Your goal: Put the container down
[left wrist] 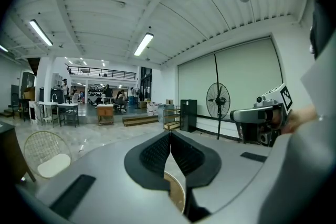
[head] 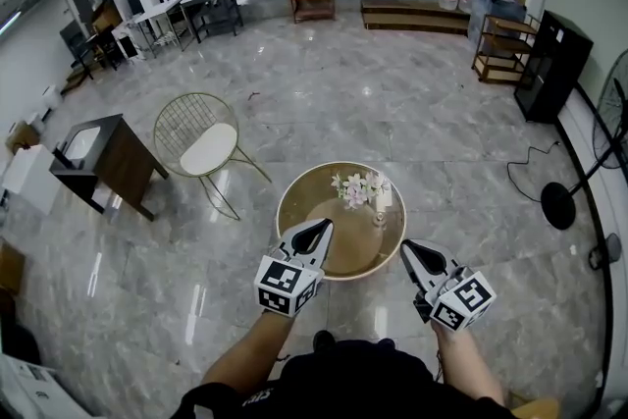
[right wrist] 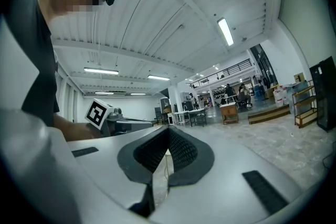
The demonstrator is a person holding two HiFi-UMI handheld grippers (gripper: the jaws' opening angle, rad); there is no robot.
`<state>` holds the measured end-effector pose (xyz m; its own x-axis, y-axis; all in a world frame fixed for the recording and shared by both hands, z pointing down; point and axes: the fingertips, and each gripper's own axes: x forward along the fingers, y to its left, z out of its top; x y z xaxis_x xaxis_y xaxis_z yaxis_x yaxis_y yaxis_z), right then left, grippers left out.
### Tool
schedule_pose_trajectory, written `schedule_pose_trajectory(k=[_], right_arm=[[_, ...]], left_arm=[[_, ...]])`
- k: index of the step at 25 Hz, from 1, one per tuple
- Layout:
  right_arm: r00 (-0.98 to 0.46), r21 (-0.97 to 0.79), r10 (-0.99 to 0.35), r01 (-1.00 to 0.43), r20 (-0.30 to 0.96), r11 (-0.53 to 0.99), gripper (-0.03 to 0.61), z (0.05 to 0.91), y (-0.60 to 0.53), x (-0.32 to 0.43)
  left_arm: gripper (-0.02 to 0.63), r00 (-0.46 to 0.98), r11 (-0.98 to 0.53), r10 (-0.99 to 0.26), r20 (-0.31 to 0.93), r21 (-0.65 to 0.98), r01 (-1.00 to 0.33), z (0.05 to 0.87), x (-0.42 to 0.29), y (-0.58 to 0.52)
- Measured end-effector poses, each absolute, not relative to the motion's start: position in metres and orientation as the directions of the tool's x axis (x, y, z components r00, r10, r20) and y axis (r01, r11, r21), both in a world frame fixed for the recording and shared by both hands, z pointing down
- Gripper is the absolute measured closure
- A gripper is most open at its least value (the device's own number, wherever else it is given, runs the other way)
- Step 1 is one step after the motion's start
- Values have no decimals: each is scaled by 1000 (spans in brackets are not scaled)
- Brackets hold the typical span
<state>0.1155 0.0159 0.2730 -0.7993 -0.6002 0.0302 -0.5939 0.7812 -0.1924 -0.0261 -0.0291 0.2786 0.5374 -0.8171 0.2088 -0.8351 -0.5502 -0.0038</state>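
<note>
A round gold table [head: 304, 245] stands just ahead of me on the marble floor. On its far side are a bunch of pale flowers [head: 355, 188] and a small clear container [head: 380, 214], both upright. My left gripper [head: 323, 225] hovers over the table's near left rim, shut with nothing in it. My right gripper [head: 408, 248] hangs just off the near right rim, also shut and empty. In the left gripper view the left gripper [left wrist: 169, 134] has its pads pressed together, with the table's rim [left wrist: 177, 194] below them. The right gripper view shows the right gripper [right wrist: 168, 131] with pads touching.
A gold wire chair [head: 203, 146] with a white seat stands left of the table, and a dark wooden side table [head: 106, 162] further left. A standing fan [head: 562, 204], a black cabinet [head: 552, 64] and a wooden shelf [head: 500, 42] line the right wall. People sit far back.
</note>
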Motion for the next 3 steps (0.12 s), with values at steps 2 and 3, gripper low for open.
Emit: schedule_pose_trajectory(k=[2, 3], right_arm=[[-805, -196, -593, -587, 30, 786, 566, 273, 18, 110], [-807, -198, -590, -583, 29, 788, 566, 273, 18, 108]], left_arm=[[598, 536, -548, -818, 208, 0, -836, 277, -29, -30], [598, 536, -547, -819, 208, 3, -837, 276, -30, -31]])
